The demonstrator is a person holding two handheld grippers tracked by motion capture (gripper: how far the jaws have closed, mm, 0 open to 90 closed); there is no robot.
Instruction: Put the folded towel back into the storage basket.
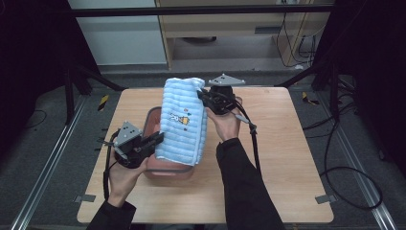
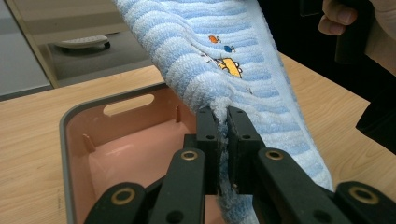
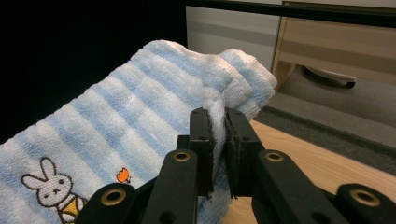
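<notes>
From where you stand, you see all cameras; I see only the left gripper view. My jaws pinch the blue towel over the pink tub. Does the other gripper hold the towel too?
Observer: Yes. The right gripper is shut on the towel at its far end.
Operator: Is the towel lying in the tub?
Observer: In the high view it hangs stretched between the left gripper and the right one, above the pink tub.
Operator: Any picture on it besides the yellow one?
Observer: The right gripper view shows an embroidered rabbit.
</notes>
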